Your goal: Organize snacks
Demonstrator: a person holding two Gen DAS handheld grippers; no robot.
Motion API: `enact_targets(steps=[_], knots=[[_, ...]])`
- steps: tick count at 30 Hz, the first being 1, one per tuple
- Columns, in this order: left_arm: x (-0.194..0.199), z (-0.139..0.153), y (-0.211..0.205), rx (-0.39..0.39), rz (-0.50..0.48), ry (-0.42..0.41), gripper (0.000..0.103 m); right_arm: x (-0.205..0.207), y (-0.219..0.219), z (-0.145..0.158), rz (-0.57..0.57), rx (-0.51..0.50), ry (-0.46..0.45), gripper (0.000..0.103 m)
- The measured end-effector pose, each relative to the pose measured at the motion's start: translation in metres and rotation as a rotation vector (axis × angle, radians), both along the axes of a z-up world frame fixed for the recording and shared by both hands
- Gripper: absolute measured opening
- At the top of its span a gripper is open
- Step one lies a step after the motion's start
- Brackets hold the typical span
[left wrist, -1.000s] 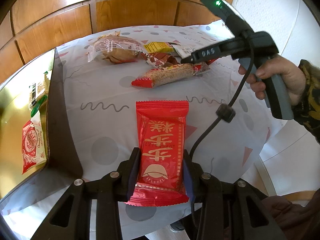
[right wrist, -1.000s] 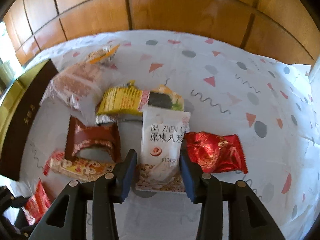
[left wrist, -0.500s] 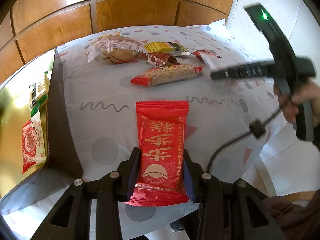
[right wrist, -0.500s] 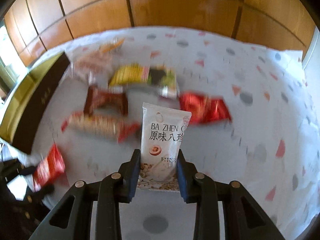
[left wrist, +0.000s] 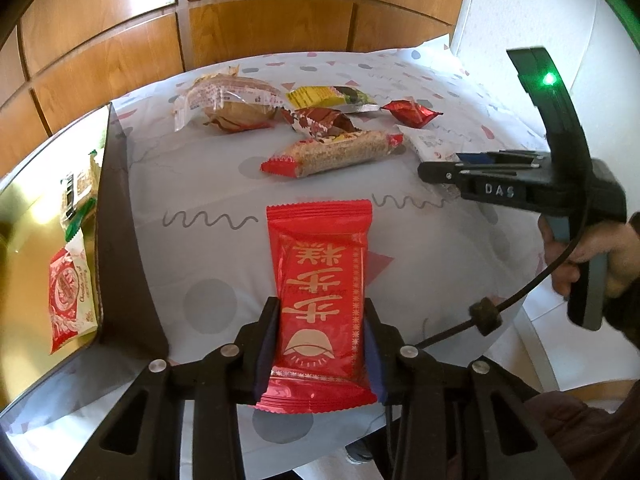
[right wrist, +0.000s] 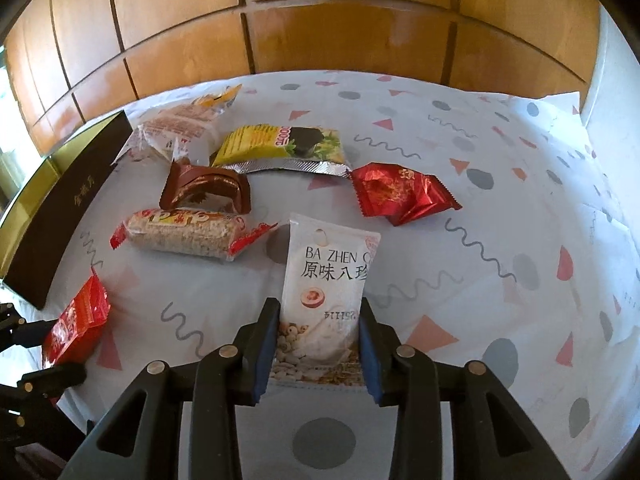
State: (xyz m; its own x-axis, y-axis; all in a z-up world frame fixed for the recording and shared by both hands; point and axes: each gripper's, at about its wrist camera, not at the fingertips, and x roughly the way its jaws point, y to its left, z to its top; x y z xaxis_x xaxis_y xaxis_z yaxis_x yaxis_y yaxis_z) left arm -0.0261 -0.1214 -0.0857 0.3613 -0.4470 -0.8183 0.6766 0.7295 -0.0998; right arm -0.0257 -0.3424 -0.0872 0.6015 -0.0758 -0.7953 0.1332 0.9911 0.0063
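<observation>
My left gripper [left wrist: 320,308] pinches a red packet with gold characters [left wrist: 320,276] by its near end, jaws closing on it, just above the patterned tablecloth [left wrist: 208,216]. In the right wrist view this packet [right wrist: 76,320] shows at the lower left. My right gripper [right wrist: 320,306] has a white packet printed "BA ZHEN" [right wrist: 328,280] between its pads, which touch both sides while the jaws are opening. In the left wrist view the right gripper [left wrist: 424,168] hangs at the right, a hand [left wrist: 588,252] on its handle, the white packet [left wrist: 428,142] at its tip.
A gold box with a dark wall [left wrist: 120,240] stands at the left, holding a red-and-white packet [left wrist: 68,296]. On the cloth lie a sesame bar [right wrist: 184,236], a brown packet [right wrist: 204,188], a yellow-green packet [right wrist: 280,144], a crinkled red packet [right wrist: 400,194] and a clear bread packet [right wrist: 176,128].
The right gripper has pulled back from the snack pile with the white packet between its jaws. The left gripper and its red packet have stayed where they were.
</observation>
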Motion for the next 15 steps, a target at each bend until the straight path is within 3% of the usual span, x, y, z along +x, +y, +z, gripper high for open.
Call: enact_targets(steps=[7, 11, 15], knots=[[-0.001, 0.007, 0.007, -0.031, 0.016, -0.013, 0.038, -0.009, 0.006, -0.004, -0.024, -0.025, -0.069, 0.038], [0.002, 0.028, 0.016, -0.1, 0.039, -0.034, 0.038, -0.01, 0.006, -0.004, -0.027, -0.021, -0.08, 0.038], [0.015, 0.063, 0.037, -0.22, 0.103, -0.037, 0.038, -0.009, 0.004, -0.004, -0.026, -0.02, -0.082, 0.038]])
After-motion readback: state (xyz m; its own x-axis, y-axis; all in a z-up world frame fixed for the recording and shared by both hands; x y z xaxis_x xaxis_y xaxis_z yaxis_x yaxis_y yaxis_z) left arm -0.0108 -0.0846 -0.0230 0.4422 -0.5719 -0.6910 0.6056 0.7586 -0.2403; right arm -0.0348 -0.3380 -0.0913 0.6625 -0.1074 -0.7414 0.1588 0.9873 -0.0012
